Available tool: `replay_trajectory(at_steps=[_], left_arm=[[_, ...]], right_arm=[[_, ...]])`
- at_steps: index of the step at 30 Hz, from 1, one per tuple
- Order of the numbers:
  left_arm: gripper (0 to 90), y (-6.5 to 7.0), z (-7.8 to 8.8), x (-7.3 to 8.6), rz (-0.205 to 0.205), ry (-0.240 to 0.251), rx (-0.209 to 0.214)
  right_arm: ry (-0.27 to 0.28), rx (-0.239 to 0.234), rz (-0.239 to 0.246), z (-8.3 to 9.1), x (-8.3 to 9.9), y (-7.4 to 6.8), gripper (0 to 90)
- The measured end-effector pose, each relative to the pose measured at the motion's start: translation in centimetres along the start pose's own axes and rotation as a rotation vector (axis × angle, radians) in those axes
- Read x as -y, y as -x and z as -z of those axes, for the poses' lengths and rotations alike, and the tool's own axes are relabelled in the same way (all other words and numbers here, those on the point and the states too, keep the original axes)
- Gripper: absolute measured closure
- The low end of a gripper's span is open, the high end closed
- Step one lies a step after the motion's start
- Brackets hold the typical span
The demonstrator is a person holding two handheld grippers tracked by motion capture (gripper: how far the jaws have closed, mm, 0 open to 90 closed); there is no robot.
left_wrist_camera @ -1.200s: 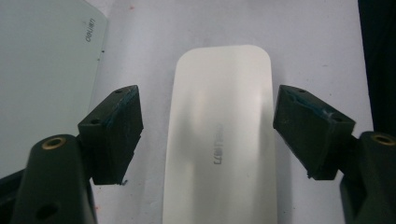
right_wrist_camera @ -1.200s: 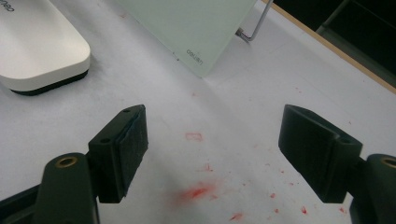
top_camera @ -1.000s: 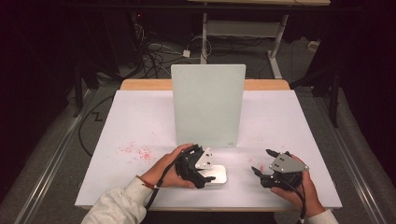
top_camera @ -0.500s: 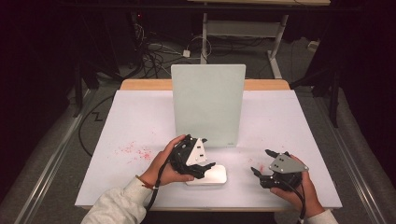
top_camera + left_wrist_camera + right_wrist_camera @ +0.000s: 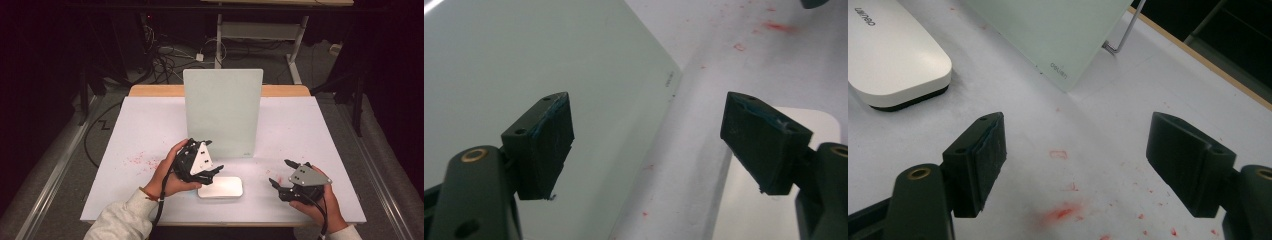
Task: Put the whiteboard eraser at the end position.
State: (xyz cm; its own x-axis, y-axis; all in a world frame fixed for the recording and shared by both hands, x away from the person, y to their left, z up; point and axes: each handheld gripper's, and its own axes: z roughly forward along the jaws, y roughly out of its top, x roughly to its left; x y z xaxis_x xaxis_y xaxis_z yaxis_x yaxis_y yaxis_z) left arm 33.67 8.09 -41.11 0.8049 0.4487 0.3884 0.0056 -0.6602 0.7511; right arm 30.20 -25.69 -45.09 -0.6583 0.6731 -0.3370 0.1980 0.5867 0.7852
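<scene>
A smooth white plastic whiteboard eraser [image 5: 220, 187], a rounded oblong with a dark felt underside, lies flat on the matte white table [image 5: 320, 135], its long axis running left to right across the table. The left gripper [image 5: 212, 159] hovers just above its left end, jaws spread wide and empty; in the left gripper view the eraser sits below the right-hand jaw. The upright frosted glass board [image 5: 222, 112] stands just beyond. The right gripper [image 5: 280, 175], near the eraser's right end, is also wide open, holding nothing, above red marker smudges [image 5: 1060, 212].
</scene>
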Motion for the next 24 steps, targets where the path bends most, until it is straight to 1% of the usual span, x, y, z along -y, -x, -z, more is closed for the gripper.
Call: replay_trajectory(at_steps=[5, 8, 9, 11, 16, 17, 22, 24], left_arm=[[20.1, -0.5, 0.3, 0.3, 0.014, -0.001, -0.026], [19.4, -0.9, 0.4, 0.6, 0.039, 0.008, -0.036], [19.4, -1.0, 0.5, 0.7, 0.041, 0.009, -0.042], [19.3, -1.2, 0.7, 1.0, 0.042, 0.011, -0.059], [18.5, -1.7, 1.3, 1.6, 0.065, 0.017, -0.095], [18.2, -1.9, 1.4, 1.7, 0.064, 0.013, -0.099], [17.6, -2.2, 2.3, 2.4, 0.059, 0.018, -0.152], [17.6, -2.3, 2.6, 2.6, 0.06, 0.016, -0.161]], right_arm=[[0.003, 0.001, 0.002, 0.1, 0.0, 0.0, 24.5], [0.006, 0.002, 0.002, 0.1, -0.1, 0.0, 24.5], [0.007, 0.005, 0.003, 0.1, -0.1, 0.0, 24.6], [0.01, 0.004, 0.001, 0.2, -0.1, 0.0, 24.5], [0.015, 0.004, 0.0, 0.2, -0.2, -0.1, 24.5], [0.016, 0.005, 0.001, 0.3, -0.2, -0.1, 24.5], [0.019, 0.01, 0.002, 0.4, -0.2, -0.1, 24.4], [0.018, 0.013, -0.001, 0.5, -0.1, -0.1, 24.4]])
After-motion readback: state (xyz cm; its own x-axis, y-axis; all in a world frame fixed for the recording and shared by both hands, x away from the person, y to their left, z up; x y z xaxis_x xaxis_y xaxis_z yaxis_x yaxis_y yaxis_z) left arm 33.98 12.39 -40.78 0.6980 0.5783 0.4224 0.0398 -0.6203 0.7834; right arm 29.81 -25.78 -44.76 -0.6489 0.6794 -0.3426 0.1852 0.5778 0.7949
